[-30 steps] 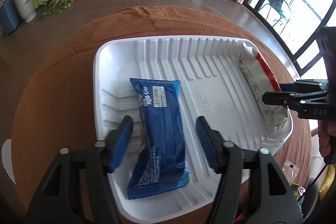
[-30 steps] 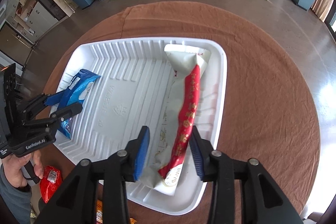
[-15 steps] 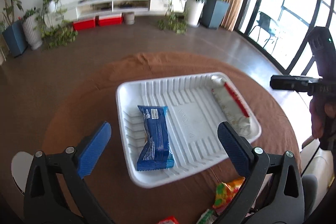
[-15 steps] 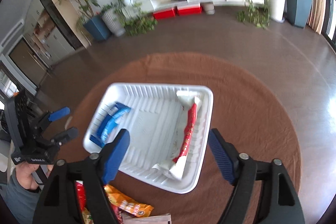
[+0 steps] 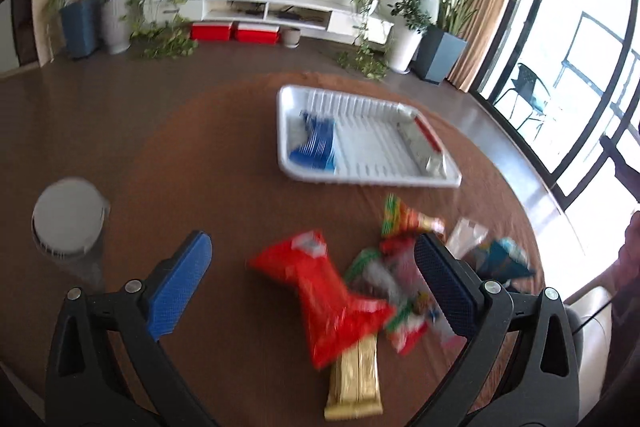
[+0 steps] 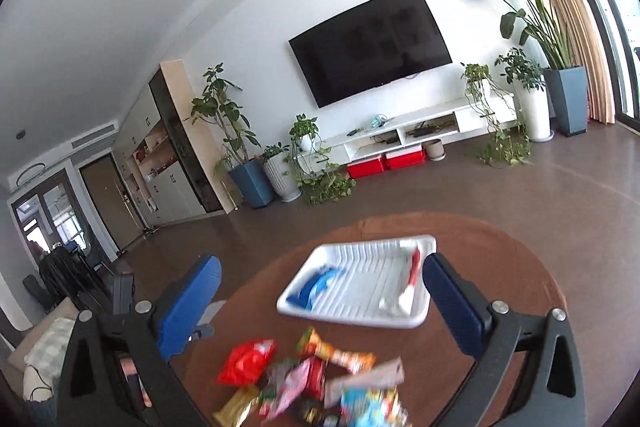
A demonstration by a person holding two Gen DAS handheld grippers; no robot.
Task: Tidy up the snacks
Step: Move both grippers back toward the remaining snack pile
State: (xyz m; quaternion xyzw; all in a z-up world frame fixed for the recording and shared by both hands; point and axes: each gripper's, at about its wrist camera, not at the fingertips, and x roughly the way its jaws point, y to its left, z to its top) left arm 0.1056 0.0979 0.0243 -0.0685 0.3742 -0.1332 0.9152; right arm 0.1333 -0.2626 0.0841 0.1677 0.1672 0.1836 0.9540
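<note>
A white ribbed tray sits on the round brown table. In it lie a blue snack pack at the left and a long red and white pack at the right. A loose pile of snacks lies in front of the tray: a red bag, a gold bar and several small packets. My left gripper is open and empty above the red bag. My right gripper is open and empty, held high behind the pile.
A white round stool stands left of the table. The table's brown cloth shows left of the tray. A TV wall, a white cabinet and potted plants stand far behind. Windows are at the right.
Both grippers let go of their packs in the tray, opened wide and pulled back and up. The snack pile in front of the tray has come into view.
</note>
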